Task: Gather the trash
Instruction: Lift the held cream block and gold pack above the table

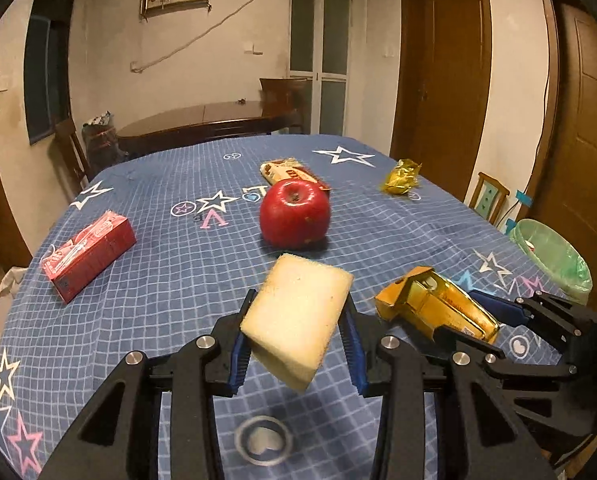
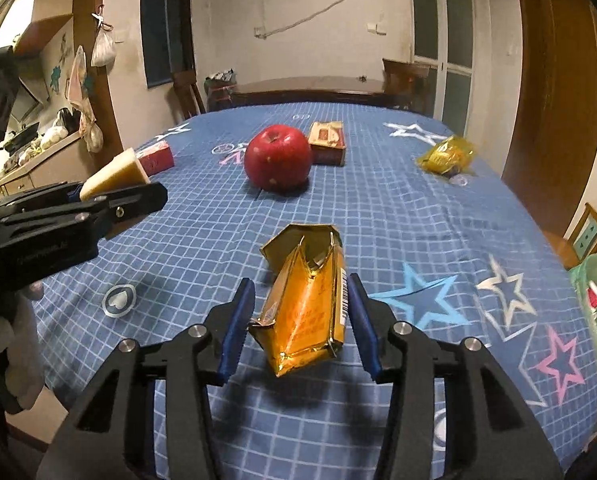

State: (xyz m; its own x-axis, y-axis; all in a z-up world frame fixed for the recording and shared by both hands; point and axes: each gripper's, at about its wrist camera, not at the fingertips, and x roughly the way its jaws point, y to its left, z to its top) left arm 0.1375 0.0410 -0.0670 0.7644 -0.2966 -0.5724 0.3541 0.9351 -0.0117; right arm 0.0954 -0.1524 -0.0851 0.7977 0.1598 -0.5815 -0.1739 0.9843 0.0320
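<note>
Left gripper [image 1: 296, 334] clamps a yellow sponge [image 1: 298, 316] above the tablecloth [image 1: 178, 248], right gripper [image 2: 302, 322] pinches a crushed gold carton [image 2: 304, 300].

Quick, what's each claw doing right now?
Left gripper: closed on the sponge, lifted off the table.
Right gripper: closed around the crumpled gold carton.

Right hand-held gripper [image 2: 300, 316] pinches the gold carton [image 2: 304, 304] (crumpled, lifted).

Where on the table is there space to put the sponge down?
Bare cloth lies between the red box and the apple, and on the far side by the white star. It is crowded behind the apple, where a packet sits.
</note>
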